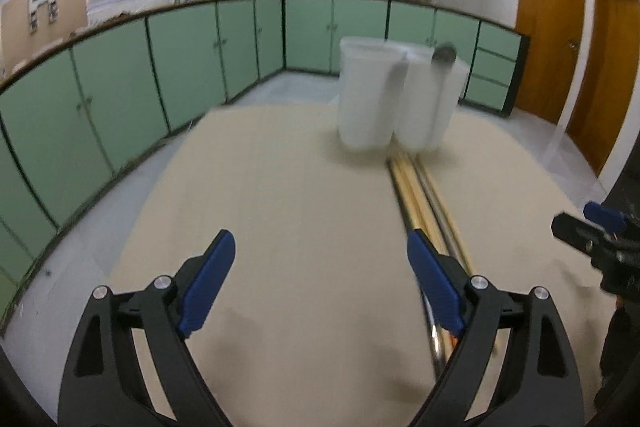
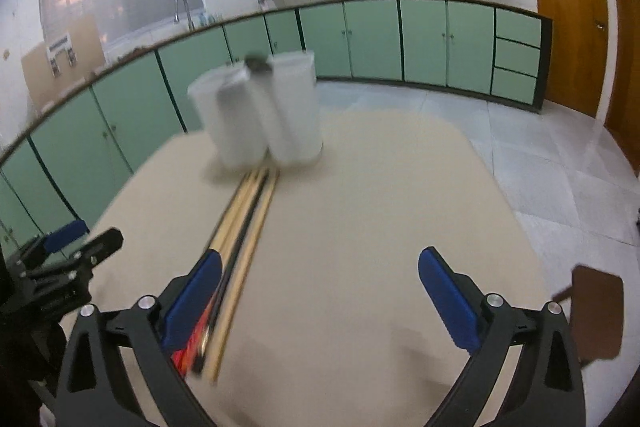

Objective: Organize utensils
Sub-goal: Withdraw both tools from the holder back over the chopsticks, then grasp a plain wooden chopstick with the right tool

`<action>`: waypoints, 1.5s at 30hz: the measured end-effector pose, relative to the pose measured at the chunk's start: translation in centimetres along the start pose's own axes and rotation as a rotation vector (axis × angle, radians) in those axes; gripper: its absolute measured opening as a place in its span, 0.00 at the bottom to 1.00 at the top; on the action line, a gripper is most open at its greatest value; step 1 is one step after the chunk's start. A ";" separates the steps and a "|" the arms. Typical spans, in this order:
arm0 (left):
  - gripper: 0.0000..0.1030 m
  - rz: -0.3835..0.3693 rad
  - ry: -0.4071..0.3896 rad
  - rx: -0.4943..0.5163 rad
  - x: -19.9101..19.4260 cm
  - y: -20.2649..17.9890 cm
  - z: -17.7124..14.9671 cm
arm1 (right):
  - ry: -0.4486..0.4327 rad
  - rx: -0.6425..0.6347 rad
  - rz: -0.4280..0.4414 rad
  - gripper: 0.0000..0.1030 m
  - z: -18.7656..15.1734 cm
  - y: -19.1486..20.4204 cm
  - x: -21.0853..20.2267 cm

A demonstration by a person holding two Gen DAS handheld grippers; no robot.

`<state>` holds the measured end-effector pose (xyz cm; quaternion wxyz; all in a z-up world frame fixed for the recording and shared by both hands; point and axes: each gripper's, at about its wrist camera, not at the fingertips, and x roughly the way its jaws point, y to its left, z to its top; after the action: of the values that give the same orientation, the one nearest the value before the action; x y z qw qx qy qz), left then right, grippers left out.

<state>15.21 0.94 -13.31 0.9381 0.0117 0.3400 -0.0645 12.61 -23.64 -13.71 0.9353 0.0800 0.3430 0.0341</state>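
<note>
**A:** Where are the utensils?

**B:** A bundle of chopsticks (image 1: 420, 199) lies flat on the beige table (image 1: 280, 207), running from near the camera straight toward two white containers (image 1: 396, 95) that stand touching at the table's far part. One dark-headed utensil, perhaps a spoon (image 1: 444, 54), already stands in the right-hand container.

**A:** And the fingers?

**B:** Both pairs are spread wide and hold nothing. The left gripper (image 1: 320, 267) has bare table between its fingers; the bundle passes just under and outside its right finger. The right gripper (image 2: 320, 291) is the same, with the sticks by its left finger.

**A:** How will they handle?

**B:** My guess is light, stiff and thin. The pale ones look like wood or bamboo, the darker ones (image 2: 240, 223) maybe lacquer or metal, so slicker. Lying flat and close together, they are likely to roll or scatter when pinched. I'd take one around mid-length, fingers across it, squarely so it doesn't pivot.

**A:** What can't you tell?

**B:** Motion blur smears everything, so I can't count the sticks or sort pairs. Their near ends, where something red-orange (image 2: 192, 343) shows, are hidden behind the fingers. What else the containers hold is unclear through the cloudy walls.
</note>
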 end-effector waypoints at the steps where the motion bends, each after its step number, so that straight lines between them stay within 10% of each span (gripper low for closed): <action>1: 0.83 -0.004 0.018 -0.001 -0.1 -0.1 -0.7 | 0.014 0.007 0.006 0.89 -0.9 0.2 -0.2; 21: 0.83 0.034 0.138 -0.004 -0.4 -0.1 -4.6 | 0.140 -0.099 0.086 0.40 -6.1 5.7 -0.2; 35: 0.83 0.006 0.150 0.006 -0.4 -0.8 -4.8 | 0.163 -0.088 0.055 0.31 -6.3 5.0 0.2; 45: 0.83 -0.029 0.165 0.022 -0.2 -1.7 -5.0 | 0.192 -0.082 0.102 0.08 -6.1 5.5 1.4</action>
<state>11.62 -0.36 -17.00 0.9056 0.0224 0.4157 -0.0807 9.69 -17.33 -18.20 0.8978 0.0557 0.4246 0.1032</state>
